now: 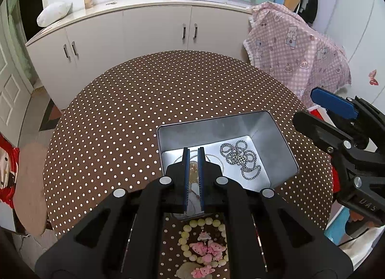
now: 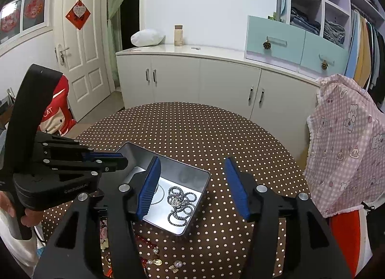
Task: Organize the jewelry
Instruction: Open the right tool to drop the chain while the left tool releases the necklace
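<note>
Inside the tin (image 1: 276, 139), a silver chain (image 1: 240, 158) lies right of the narrowly parted left gripper (image 1: 194, 156) (right gripper (image 2: 192, 182) gapes).

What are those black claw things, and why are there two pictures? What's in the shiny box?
The claws are grabbers that a person holds, one in each hand. Each has a camera looking along its fingers, so there are two pictures. The left grabber is nearly closed over the metal box, with a thin chain and something amber showing between its fingers; whether it grips them is unclear. The right grabber is open and empty. A thick silver chain lies in the box. On the dotted tablecloth lies a bead bracelet with pink charms.
</note>
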Motion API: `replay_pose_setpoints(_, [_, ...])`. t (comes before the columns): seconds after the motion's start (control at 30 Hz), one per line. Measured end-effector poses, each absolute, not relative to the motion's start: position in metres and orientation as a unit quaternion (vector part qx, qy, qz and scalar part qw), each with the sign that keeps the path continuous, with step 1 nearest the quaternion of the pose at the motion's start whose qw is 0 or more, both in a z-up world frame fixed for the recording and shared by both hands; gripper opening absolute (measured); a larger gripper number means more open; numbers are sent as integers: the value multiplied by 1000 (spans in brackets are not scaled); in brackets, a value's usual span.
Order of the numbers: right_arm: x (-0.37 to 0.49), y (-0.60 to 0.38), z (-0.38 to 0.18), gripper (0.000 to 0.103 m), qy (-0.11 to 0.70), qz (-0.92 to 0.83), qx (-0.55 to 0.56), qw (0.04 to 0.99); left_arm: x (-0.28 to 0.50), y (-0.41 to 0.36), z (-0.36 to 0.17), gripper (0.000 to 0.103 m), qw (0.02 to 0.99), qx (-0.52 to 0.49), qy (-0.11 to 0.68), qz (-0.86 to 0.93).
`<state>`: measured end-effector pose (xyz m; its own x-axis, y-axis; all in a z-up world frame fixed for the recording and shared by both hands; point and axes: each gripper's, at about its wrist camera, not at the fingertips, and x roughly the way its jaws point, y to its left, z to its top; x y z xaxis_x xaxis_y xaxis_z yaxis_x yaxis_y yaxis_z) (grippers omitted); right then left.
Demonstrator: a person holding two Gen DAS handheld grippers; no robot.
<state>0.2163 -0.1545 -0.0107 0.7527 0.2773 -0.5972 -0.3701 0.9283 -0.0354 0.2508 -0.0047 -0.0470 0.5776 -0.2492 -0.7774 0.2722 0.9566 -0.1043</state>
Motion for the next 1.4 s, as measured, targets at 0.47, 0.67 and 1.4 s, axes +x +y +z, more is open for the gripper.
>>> replay_pose_setpoints(0.47, [193, -165, -11, 62, 299, 168, -60, 937, 221, 8, -34, 84, 912, 6, 388, -135])
replay_pose_setpoints(0.67, [183, -166, -11, 65, 297, 168, -58, 938, 213, 16, -37, 84, 912, 4, 390, -127])
replay_pose_setpoints(1.4, [145, -160, -46, 83, 323, 162, -50, 931, 181, 44, -94, 89, 886, -10, 452, -100])
